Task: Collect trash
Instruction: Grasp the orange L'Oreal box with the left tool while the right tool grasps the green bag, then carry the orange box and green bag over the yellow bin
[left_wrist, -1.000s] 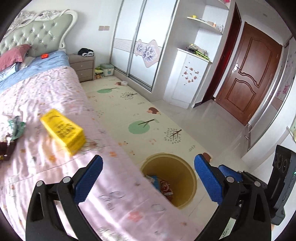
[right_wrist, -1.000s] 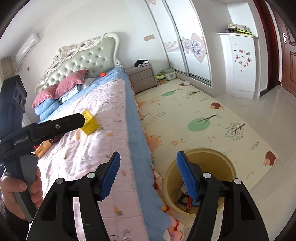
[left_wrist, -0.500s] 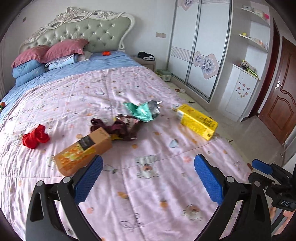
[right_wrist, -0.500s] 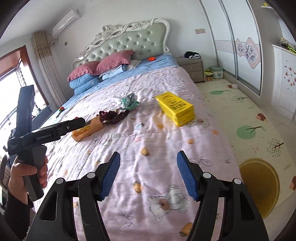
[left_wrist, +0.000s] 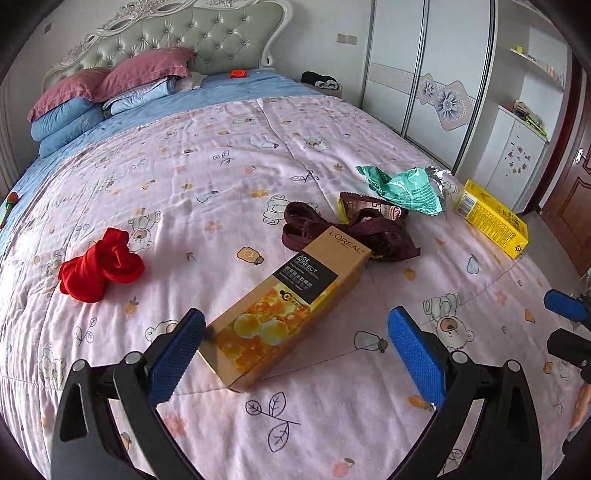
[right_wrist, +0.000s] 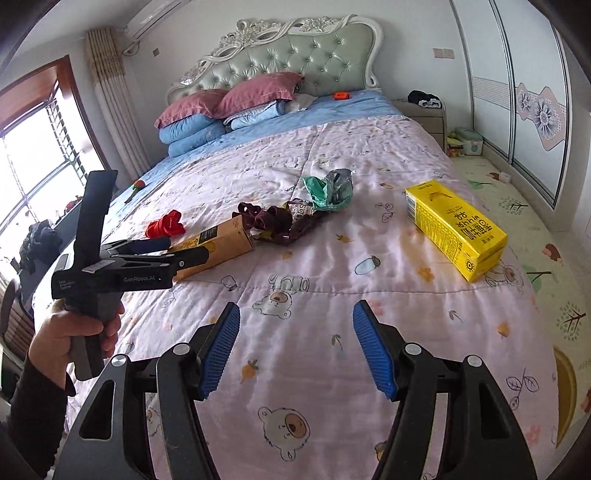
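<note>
- The step in hand looked like the reach for the next piece of trash on the bed (left_wrist: 229, 155): the left gripper (left_wrist: 295, 343) hung low over the quilt, aimed at the gold box (left_wrist: 291, 299).
- Its jaws stood wide apart. The near end of the box lay between the blue pads (left_wrist: 177, 350), with the left pad just beside one corner; whether it touched could not be told, and the right pad was clear of the box.
- The right gripper (right_wrist: 295, 347) was also spread and empty, over bare quilt near the foot of the bed, with nothing between its pads.
- The gold box lay flat and slantwise about mid-bed, its far end against a maroon strap (left_wrist: 369, 236). Past that sat a brown wrapper (left_wrist: 369, 210) and a crumpled green bag (left_wrist: 406, 188).
- The yellow carton (right_wrist: 458, 229) lay alone by the bed's right edge, well apart from the rest; a red cloth (left_wrist: 103, 266) lay toward the left edge.
- The bin (right_wrist: 565, 384) showed only as a sliver on the floor beside the foot corner.
- Next move, as I judged it: bring the left gripper squarely across the box's narrow width, close until both pads pressed, then lift without dragging the strap.
- The right gripper seemed best placed for the carton.
- The light cardboard might skid or crush under a skewed pinch.
</note>
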